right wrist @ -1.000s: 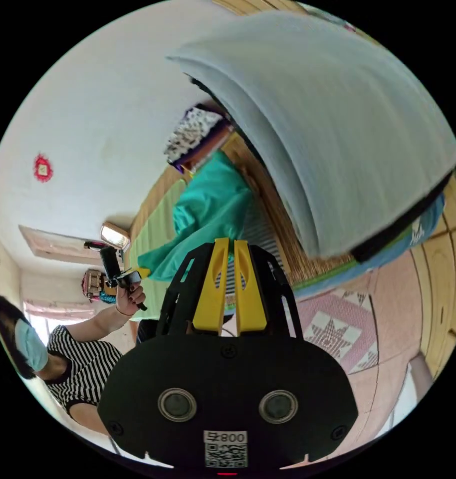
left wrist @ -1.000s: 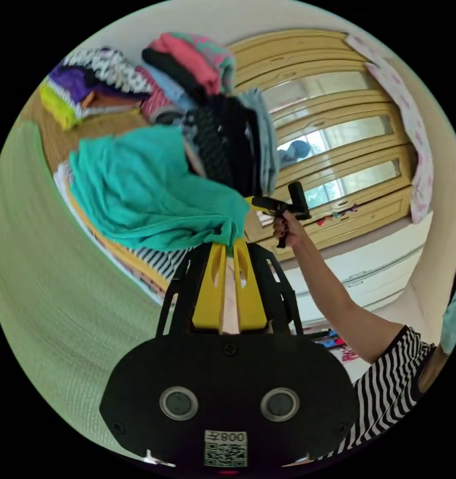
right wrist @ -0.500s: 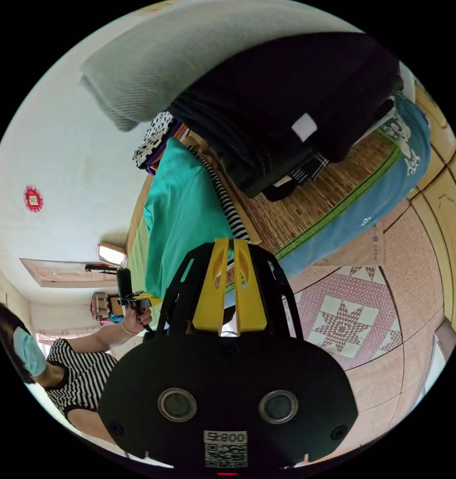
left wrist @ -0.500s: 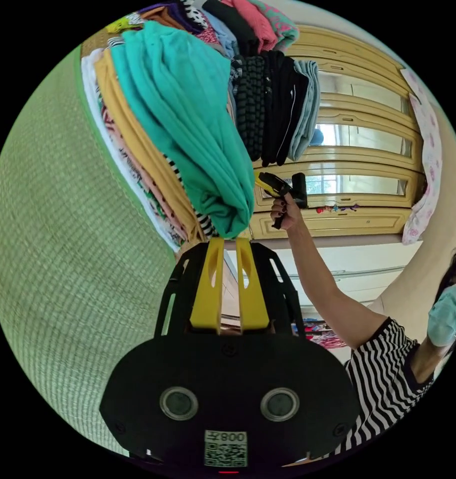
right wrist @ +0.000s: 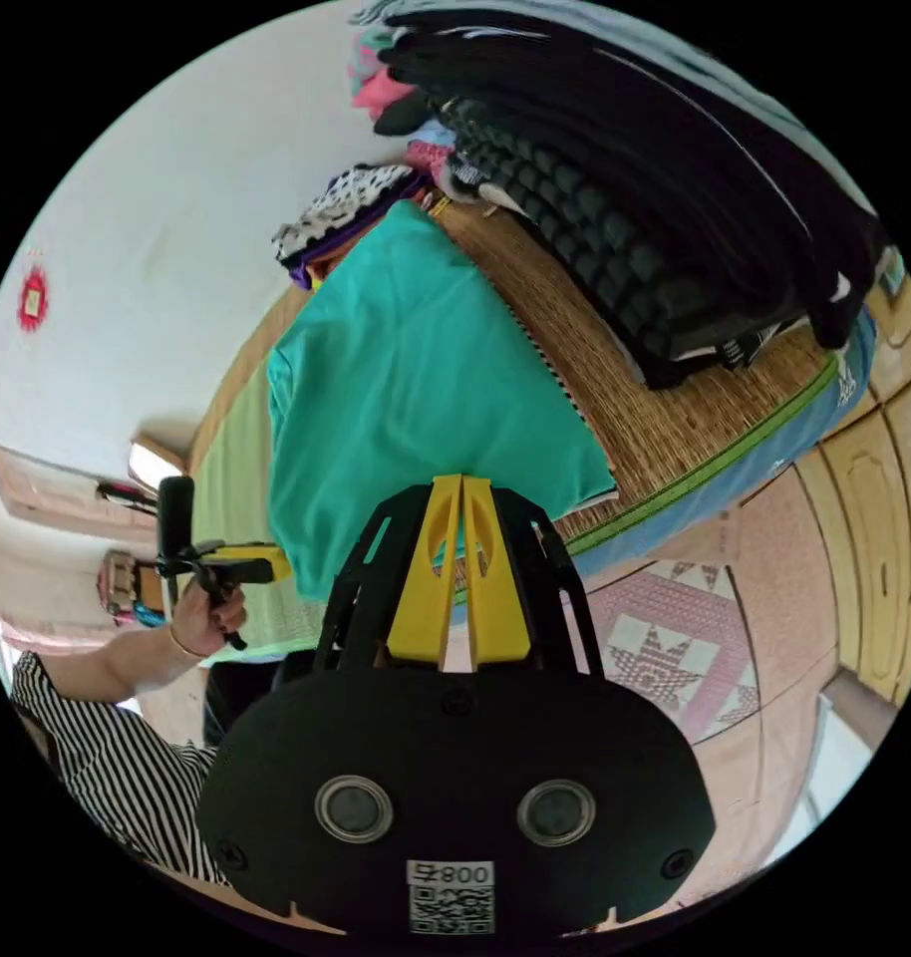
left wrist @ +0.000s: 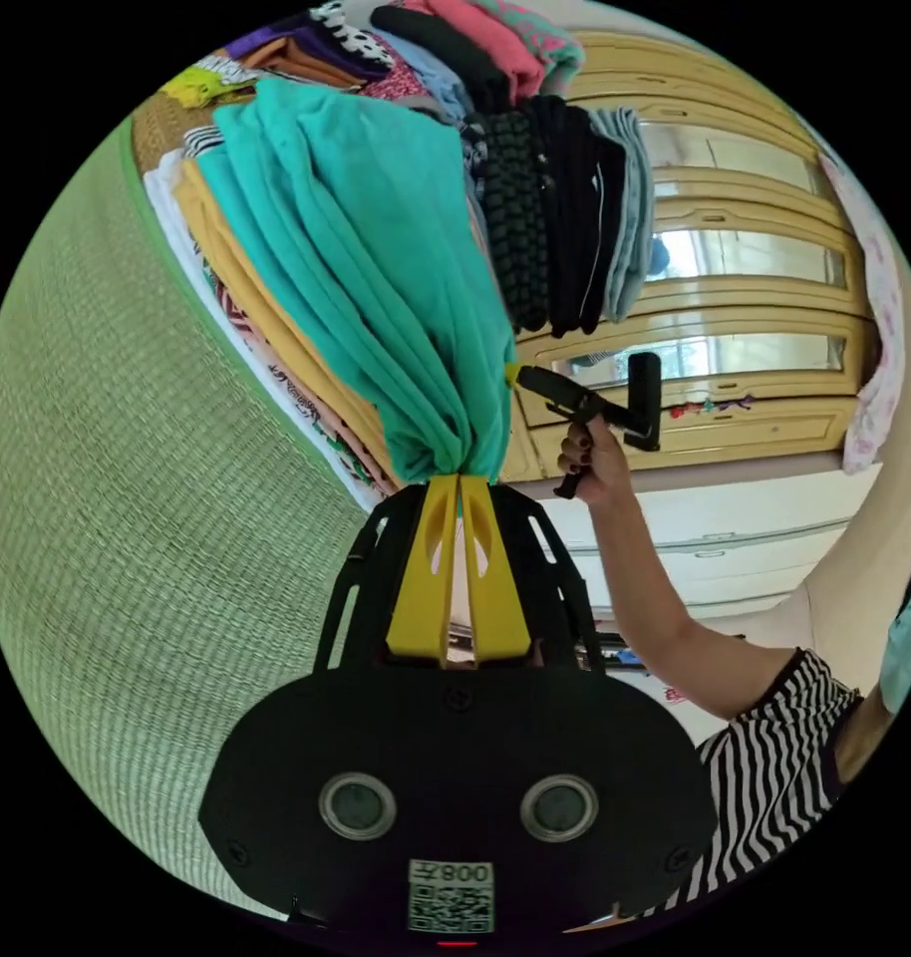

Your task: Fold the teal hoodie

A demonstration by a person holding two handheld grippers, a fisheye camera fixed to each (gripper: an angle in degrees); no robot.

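The teal hoodie [right wrist: 416, 369] lies spread flat over a pile of folded clothes on the bed. In the left gripper view the teal hoodie [left wrist: 376, 259] gathers into pleats that run down into my left gripper [left wrist: 460, 478], whose yellow jaws are shut on its edge. My right gripper [right wrist: 462, 480] is shut on the near edge of the hoodie. A hand holds the right gripper [left wrist: 520, 374] with its tip against the hoodie's side. In the right gripper view, the left gripper [right wrist: 276, 568] sits at the hoodie's other near corner.
Stacks of folded clothes stand beside the hoodie, a tall dark one [right wrist: 675, 199] closest. A woven mat [right wrist: 635, 419] and a green mat [left wrist: 127, 498] cover the bed. A wooden wardrobe [left wrist: 755, 299] and tiled floor [right wrist: 774, 598] lie beyond. A person in a striped top [left wrist: 774, 738] holds the grippers.
The hoodie was bunched over the pile and is now drawn out flat. The left jaws, slightly parted half a second ago, have closed on its edge. Both views have rolled with the hands.
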